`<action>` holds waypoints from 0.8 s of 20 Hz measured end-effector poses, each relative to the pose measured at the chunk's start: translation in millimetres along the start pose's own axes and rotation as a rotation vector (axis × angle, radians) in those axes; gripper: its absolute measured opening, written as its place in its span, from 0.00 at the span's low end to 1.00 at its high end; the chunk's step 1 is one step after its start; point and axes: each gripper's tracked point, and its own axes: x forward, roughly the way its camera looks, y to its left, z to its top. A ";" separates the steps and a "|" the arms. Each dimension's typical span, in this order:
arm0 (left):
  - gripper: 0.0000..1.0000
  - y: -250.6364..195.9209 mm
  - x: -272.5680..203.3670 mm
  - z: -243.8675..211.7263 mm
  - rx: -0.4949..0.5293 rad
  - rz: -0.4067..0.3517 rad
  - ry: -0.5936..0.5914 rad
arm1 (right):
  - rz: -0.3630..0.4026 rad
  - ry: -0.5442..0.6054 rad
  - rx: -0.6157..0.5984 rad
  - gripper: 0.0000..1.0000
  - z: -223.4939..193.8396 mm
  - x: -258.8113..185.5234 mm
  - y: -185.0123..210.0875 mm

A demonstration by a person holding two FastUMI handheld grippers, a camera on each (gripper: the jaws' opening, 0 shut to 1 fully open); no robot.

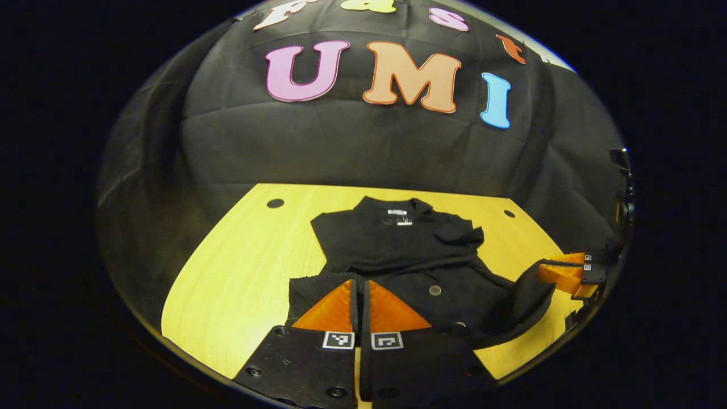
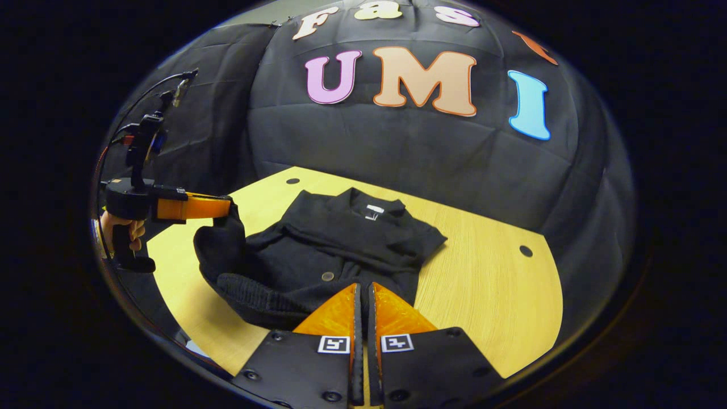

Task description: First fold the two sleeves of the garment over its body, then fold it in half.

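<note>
Nearest in the left gripper view, the left claw (image 1: 360, 295) has its fingers pressed together on the garment's hem at 6 o'clock, with ribbed cloth bunched under the tips. The right gripper view confirms it from the side: at 9 o'clock that claw holds a hem corner lifted off the desk, cloth hanging from its tips, and a hand (image 2: 122, 227) grips its handle. The right claw (image 2: 362, 301) is likewise closed at 6 o'clock of its own view, its tips down against the lower edge of the garment; in the left gripper view, at 3 o'clock, it has a raised corner of the hem caught between its fingers. Holding both bottom corners this way looks like preparation for carrying the hem up toward the collar, the fold in half.

Beyond the claws, the black garment (image 2: 341, 250) lies in the middle of the yellow desk (image 2: 488, 272), collar (image 1: 397, 210) toward 12 o'clock. Both sleeves appear already laid across the chest, forming a ridge of cloth above a button (image 1: 435, 291), so the sleeve step seems done.

No containers are in view. Farthest off hangs the black booth wall (image 2: 397, 147).
</note>
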 end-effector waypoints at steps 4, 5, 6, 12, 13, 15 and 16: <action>0.00 3.2 26.0 30.1 0.028 0.007 -0.038 | -0.024 -0.065 0.013 0.06 39.6 22.2 -8.0; 0.00 3.3 33.1 38.3 0.032 0.007 -0.047 | -0.033 -0.074 0.012 0.06 48.9 28.4 -12.3; 0.00 3.3 40.9 46.7 0.032 0.007 -0.058 | -0.043 -0.082 0.013 0.05 56.1 34.8 -17.8; 0.00 16.0 97.1 81.6 0.026 0.034 -0.098 | -0.088 -0.120 0.072 0.06 91.8 82.9 -51.6; 0.00 18.7 106.8 85.1 0.024 0.037 -0.101 | -0.088 -0.124 0.082 0.06 95.3 91.4 -55.2; 0.00 26.5 125.6 90.1 0.028 0.054 -0.114 | -0.089 -0.136 0.091 0.06 104.9 109.7 -62.8; 0.00 29.3 135.1 92.1 0.027 0.060 -0.118 | -0.097 -0.141 0.085 0.06 109.2 120.0 -67.4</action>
